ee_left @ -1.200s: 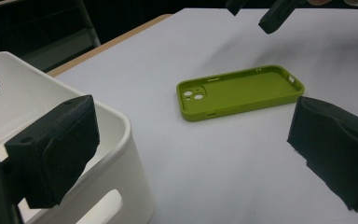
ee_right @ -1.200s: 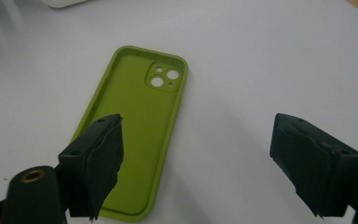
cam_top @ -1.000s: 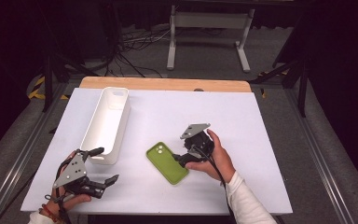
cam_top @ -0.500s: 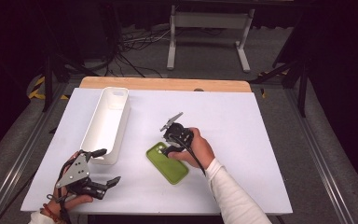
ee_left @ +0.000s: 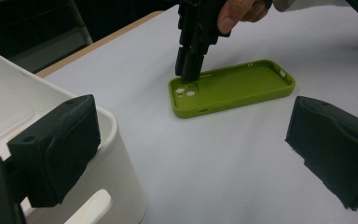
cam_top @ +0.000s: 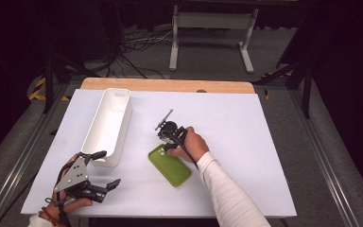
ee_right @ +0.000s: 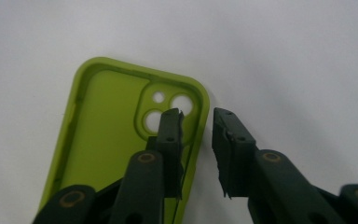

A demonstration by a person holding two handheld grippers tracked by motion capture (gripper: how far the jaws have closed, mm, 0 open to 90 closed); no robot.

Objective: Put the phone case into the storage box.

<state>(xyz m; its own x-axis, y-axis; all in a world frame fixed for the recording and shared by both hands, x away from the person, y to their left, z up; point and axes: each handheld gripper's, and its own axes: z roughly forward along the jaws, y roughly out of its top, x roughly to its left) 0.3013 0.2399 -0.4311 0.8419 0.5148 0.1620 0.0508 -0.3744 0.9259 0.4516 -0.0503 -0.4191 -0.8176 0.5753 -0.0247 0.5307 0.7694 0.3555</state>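
This looks like a lab or recording studio, not a home. A plain white table (cam_top: 246, 142) with a bare wooden strip (cam_top: 168, 85) along its far edge stands on grey carpet (cam_top: 208, 52), boxed in by dark metal rails (cam_top: 16, 165) at its left and right sides. Black curtains (cam_top: 345, 38) close off the surroundings. Beyond the far edge, loose cables (cam_top: 137, 42) snake over the floor beside a grey metal stand (cam_top: 212, 33). Yellow-and-black hazard tape (cam_top: 40, 87) marks the floor near the far left corner.
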